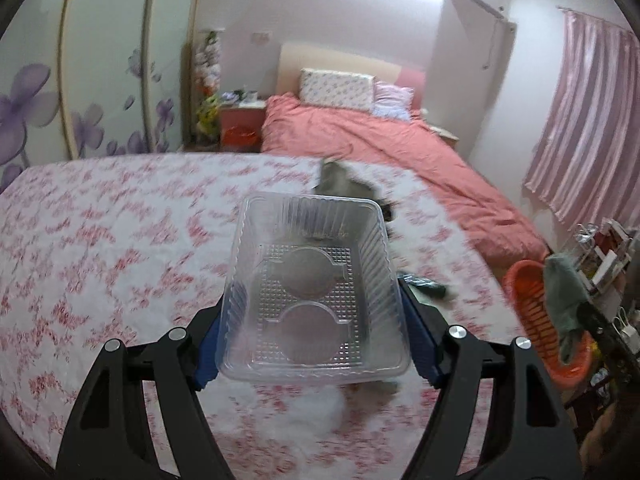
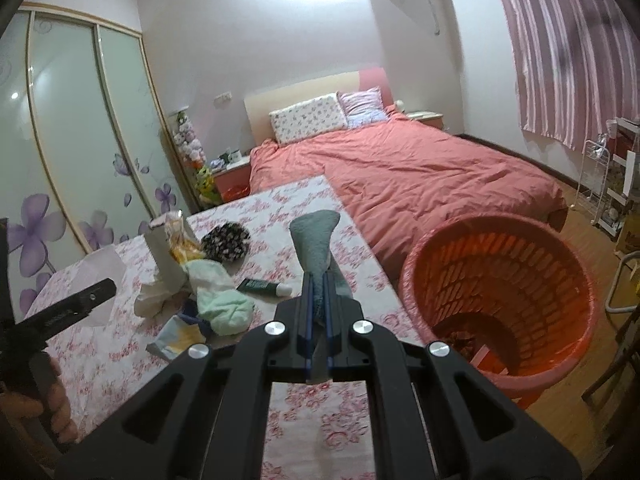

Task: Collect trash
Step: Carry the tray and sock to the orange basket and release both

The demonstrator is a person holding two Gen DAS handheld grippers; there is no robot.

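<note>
Carry step: left gripper (image 1: 312, 316) jaws grasping tray (image 1: 316, 292) above surface (image 1: 100, 240); right gripper (image 2: 318, 292) jaws clenched on sock (image 2: 316, 244) — next, both drop into basket (image 2: 560, 252) beside surface.

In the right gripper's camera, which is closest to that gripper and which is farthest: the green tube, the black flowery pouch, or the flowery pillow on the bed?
From the right gripper, which is shut on a grey-green cloth:
1. Green tube, lying on the table just to its left.
2. Black flowery pouch, farther back on the table, left.
3. Flowery pillow, far off at the head of the bed.
</note>
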